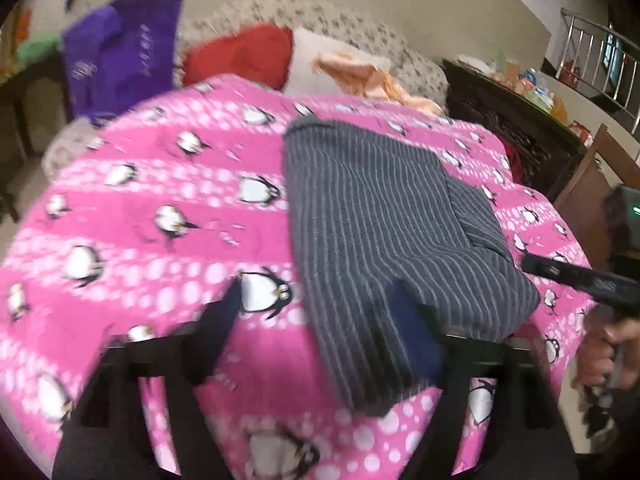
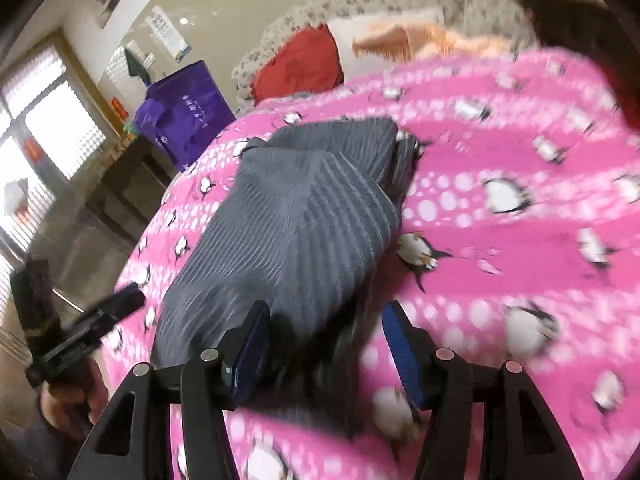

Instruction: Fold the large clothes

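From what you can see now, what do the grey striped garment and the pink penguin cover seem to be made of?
The grey striped garment looks like a soft knit, matte: thin pale stripes, thick rounded folds. The pink penguin cover looks like a fleece or plush blanket, printed and slightly fuzzy, though blur leaves that uncertain.

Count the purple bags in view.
1. A single purple bag stands beyond the far left edge of the pink penguin blanket, next to the red cushion. More could be hidden behind it or outside both views.
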`<state>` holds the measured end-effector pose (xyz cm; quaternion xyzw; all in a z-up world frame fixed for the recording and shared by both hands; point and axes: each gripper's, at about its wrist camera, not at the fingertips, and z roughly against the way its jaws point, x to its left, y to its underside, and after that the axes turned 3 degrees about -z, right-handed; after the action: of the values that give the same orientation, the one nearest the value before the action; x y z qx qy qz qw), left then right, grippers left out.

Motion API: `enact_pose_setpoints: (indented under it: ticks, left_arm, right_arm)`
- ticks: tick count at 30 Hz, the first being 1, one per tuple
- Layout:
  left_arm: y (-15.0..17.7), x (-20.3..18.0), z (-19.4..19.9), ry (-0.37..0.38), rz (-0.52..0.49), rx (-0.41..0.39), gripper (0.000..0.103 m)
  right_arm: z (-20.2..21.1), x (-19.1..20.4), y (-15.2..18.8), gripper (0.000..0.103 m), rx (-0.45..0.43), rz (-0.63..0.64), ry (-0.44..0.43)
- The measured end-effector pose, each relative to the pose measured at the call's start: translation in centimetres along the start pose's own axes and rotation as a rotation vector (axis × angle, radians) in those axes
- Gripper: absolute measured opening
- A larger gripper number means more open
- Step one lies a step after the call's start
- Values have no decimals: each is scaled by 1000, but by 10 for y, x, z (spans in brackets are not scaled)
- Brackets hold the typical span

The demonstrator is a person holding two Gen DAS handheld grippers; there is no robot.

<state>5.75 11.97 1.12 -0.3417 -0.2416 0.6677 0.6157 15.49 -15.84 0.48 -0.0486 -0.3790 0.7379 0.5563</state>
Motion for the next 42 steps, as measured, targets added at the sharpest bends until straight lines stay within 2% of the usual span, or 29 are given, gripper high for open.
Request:
enact_pose_setpoints:
  ticks: [2, 3, 5, 8, 12, 14, 16, 19, 22, 28, 42]
  left_arm:
    - [4, -5, 13, -35, -17, -12, 101]
    - [8, -9, 16, -59, -31, 23, 102]
    - [12, -15, 15, -91, -39, 79, 102]
    - [16, -25, 26, -128, -34, 85, 102]
    - [13, -46, 48, -220, -84, 32, 102]
    - [10, -48, 59, -212, -26, -1, 102]
    - [4, -50, 66, -186, 24, -3, 102]
    - [0, -63, 71, -159, 17, 33, 102]
    - [0, -79, 76, -193, -10, 66, 102]
    - [3, -101, 83, -180, -41, 84, 102]
    - [6, -103, 86, -205, -34, 100, 102]
  right_arm:
    - [22, 19, 12, 61, -19, 48, 110]
    - [34, 30, 21, 69, -30, 74, 166]
    - [52, 39, 35, 73, -58, 93, 220]
    - [73, 49, 52, 73, -88, 97, 238]
    - [91, 63, 62, 73, -130, 109, 274]
    - [95, 68, 63, 73, -133, 112, 288]
    - [101, 70, 66, 73, -137, 117, 286]
    - [112, 74, 70, 73, -159, 126, 289]
    - [120, 76, 73, 73, -176, 126, 283]
    - [131, 76, 79, 73, -180, 127, 281]
    - [150, 79, 89, 73, -193, 135, 264]
